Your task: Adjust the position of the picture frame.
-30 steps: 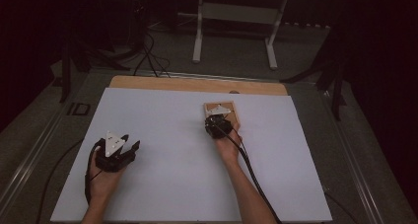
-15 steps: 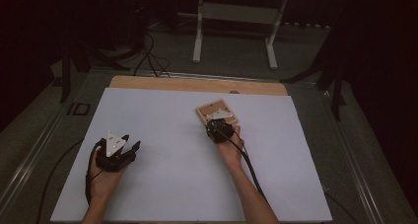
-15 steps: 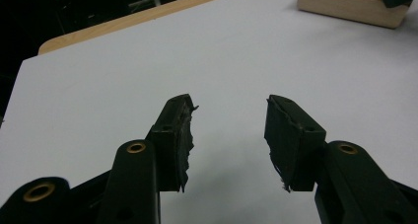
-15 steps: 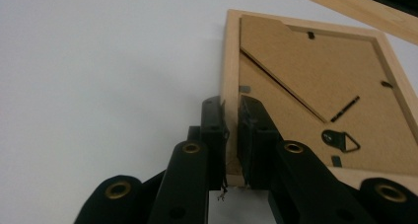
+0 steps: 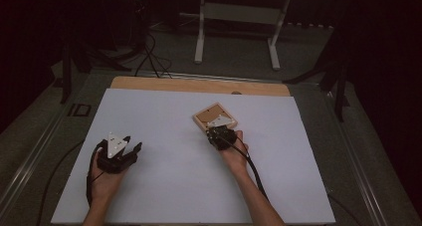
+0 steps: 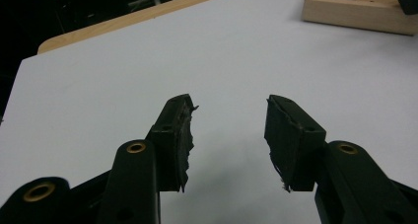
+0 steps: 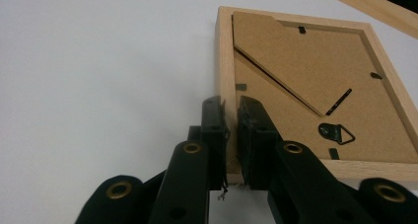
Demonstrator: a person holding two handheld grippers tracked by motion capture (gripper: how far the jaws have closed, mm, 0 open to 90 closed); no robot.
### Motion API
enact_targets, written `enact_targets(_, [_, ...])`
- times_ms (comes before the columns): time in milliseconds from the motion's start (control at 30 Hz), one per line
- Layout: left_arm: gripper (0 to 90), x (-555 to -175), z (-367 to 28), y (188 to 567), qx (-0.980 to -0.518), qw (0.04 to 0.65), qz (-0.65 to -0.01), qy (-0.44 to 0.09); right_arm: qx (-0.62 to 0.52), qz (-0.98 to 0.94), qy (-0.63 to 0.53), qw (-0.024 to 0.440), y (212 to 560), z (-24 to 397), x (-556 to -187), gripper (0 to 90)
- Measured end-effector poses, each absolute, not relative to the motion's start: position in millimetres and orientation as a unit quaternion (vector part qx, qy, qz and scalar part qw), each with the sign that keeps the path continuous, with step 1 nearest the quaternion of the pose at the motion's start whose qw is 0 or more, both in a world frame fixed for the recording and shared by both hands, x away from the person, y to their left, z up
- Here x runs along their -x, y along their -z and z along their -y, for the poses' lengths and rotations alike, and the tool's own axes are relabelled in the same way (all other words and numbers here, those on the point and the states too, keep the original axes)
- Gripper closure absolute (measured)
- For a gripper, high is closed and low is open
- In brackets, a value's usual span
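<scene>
White table (image 5: 164,186); right claw (image 7: 231,120) hides the frame's (image 7: 315,81) gripped corner.

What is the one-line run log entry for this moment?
right claw: shut on picture frame edge | frame: face down on white board | left claw: open, empty

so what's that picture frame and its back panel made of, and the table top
Picture frame: pale unfinished-looking wood, faint grain, matte. Back panel: brown fibreboard or pressed card, by its flat dull surface, with small dark metal-looking clips and hanger. Table top: smooth matte white sheet, over a light wooden board at the far edge.
</scene>
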State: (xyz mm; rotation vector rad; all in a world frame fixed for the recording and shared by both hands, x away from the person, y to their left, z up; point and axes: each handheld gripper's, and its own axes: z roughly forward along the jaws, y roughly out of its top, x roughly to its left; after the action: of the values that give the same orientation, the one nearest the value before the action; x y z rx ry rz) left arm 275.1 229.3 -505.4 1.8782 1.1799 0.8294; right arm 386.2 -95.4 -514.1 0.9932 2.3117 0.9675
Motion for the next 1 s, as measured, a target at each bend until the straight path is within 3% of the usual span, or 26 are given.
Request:
enact_targets(600, [52.7,-275,-228,506,-0.737,0.374,-0.46,-0.325,-0.272,-0.871,-0.36,0.194,513,104,-344,82.0])
enact_targets(1000, [52.6,-275,-228,506,-0.737,0.373,-0.46,-0.325,-0.241,-0.882,-0.362,0.184,512,132,-321,81.0])
